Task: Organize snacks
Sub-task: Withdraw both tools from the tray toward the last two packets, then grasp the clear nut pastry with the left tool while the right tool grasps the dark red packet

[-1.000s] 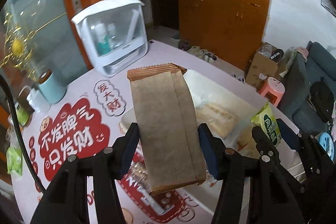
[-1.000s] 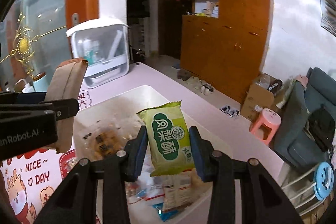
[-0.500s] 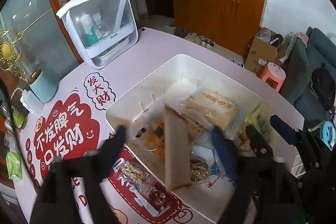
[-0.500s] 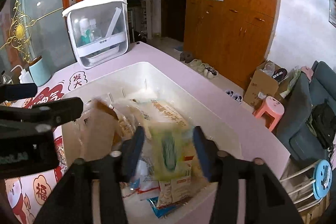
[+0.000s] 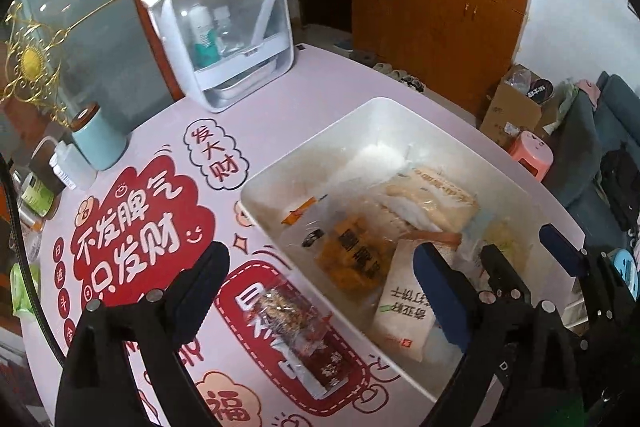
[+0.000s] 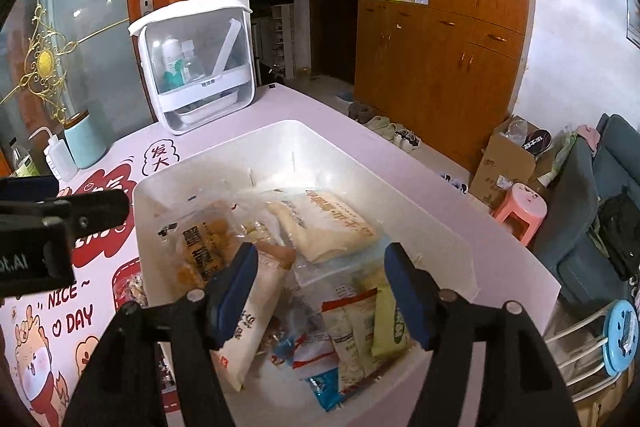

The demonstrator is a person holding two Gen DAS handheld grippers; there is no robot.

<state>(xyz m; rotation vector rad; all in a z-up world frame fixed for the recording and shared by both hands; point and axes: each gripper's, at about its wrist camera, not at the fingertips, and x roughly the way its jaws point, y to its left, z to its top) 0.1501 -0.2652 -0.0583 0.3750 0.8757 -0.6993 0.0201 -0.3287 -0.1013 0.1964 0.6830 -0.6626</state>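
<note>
A white plastic bin point(image 5: 372, 115) point(image 6: 400, 179) on the pink table holds several snack packs. The brown paper pack point(image 5: 404, 301) point(image 6: 250, 311) lies inside it at the near left. The green snack pack point(image 6: 388, 319) lies among other packs at the near right. A clear pack of snacks point(image 5: 298, 331) lies on the table outside the bin. My left gripper point(image 5: 320, 291) is open and empty above the bin's near edge. My right gripper point(image 6: 320, 291) is open and empty above the bin; it shows in the left wrist view point(image 5: 532, 259).
A white clear-fronted organiser box point(image 5: 224, 39) point(image 6: 196, 67) stands at the table's far side. A teal cup point(image 5: 98, 139) and a squeeze bottle point(image 6: 56, 157) stand at the left. A cardboard box point(image 6: 508, 159) and pink stool point(image 6: 520, 211) are on the floor at the right.
Both grippers have opened. The brown paper pack has dropped from my left gripper into the bin, and the green pack has dropped from my right gripper into the bin.
</note>
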